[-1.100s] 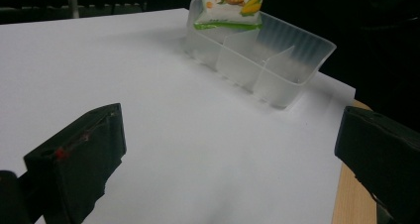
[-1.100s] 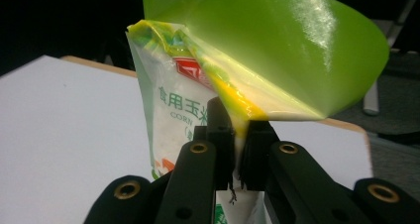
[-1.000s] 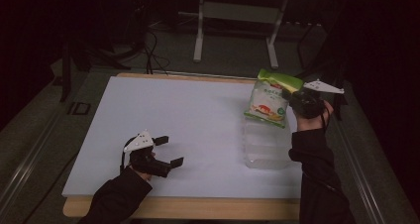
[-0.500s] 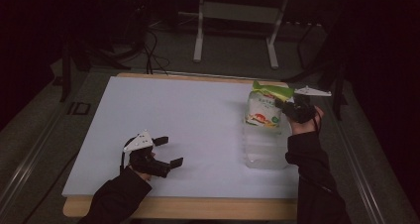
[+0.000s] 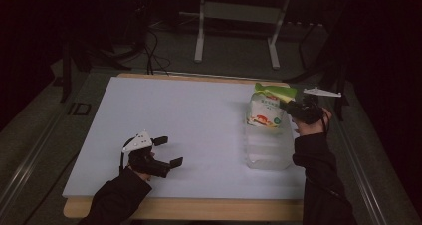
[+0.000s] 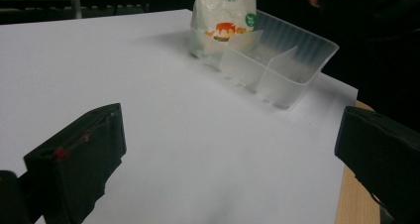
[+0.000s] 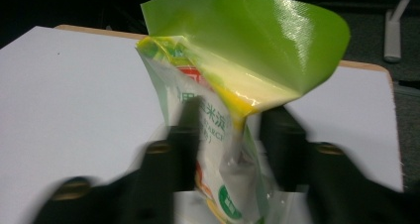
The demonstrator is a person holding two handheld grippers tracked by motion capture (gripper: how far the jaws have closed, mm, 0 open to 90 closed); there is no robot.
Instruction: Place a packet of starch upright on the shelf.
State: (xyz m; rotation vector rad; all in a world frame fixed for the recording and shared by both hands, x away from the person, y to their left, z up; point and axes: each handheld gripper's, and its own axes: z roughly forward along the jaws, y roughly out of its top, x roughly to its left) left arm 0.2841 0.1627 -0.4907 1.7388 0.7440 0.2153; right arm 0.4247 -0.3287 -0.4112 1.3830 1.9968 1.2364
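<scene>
right gripper fingers pinch the pouch top over the clear bin; left gripper fingers gape empty.

Open board to the left, a cluster on the right

The white table lies bare across its middle and far left (ample passage there); at its right edge the clear bin, the upright pouch and the right gripper block the way.
</scene>
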